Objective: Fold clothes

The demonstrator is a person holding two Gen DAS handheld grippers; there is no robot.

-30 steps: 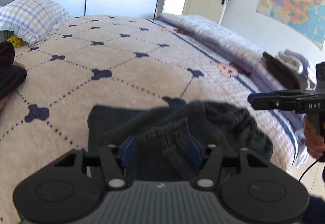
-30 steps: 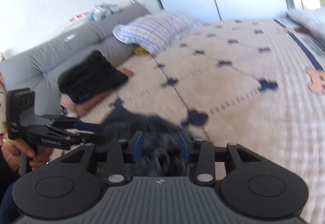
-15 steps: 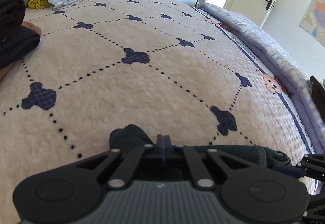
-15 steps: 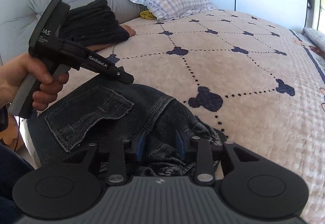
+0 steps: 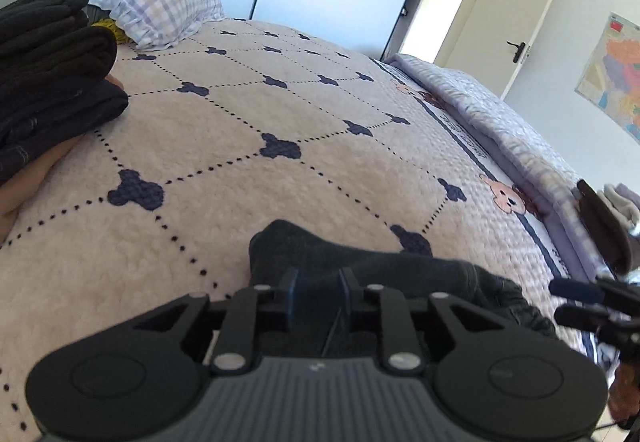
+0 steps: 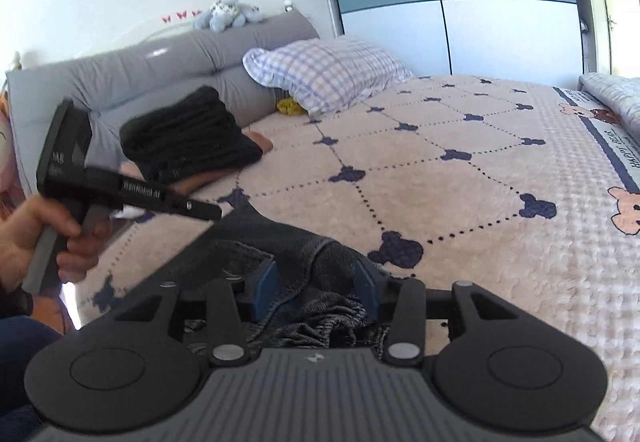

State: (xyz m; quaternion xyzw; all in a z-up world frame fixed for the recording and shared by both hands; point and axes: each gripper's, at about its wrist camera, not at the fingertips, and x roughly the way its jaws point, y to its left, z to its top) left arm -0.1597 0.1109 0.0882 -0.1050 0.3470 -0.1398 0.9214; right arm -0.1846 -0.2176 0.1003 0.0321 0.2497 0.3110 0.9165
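Observation:
Dark denim jeans (image 6: 304, 246) lie bunched at the near edge of the bed; in the left wrist view they show as a dark fold (image 5: 340, 258). My left gripper (image 5: 318, 292) sits over that fold with its jaws a little apart around the cloth. In the right wrist view the left gripper (image 6: 208, 211) hovers just above the jeans' left end. My right gripper (image 6: 316, 284) is open, its blue pads either side of the jeans' waistband. The right gripper (image 5: 576, 302) also shows at the right edge of the left wrist view.
A stack of folded black clothes (image 6: 188, 139) lies by the grey headboard (image 6: 160, 61). A checked pillow (image 6: 324, 69) sits behind it. A folded lilac quilt (image 5: 492, 117) and more clothes (image 5: 604, 226) line the bed's right side. The cream blanket (image 5: 280, 113) covers the bed.
My left gripper has opened from shut and lifted slightly off the jeans. My right gripper has opened wider around the waistband. The jeans now lie lower on the bed.

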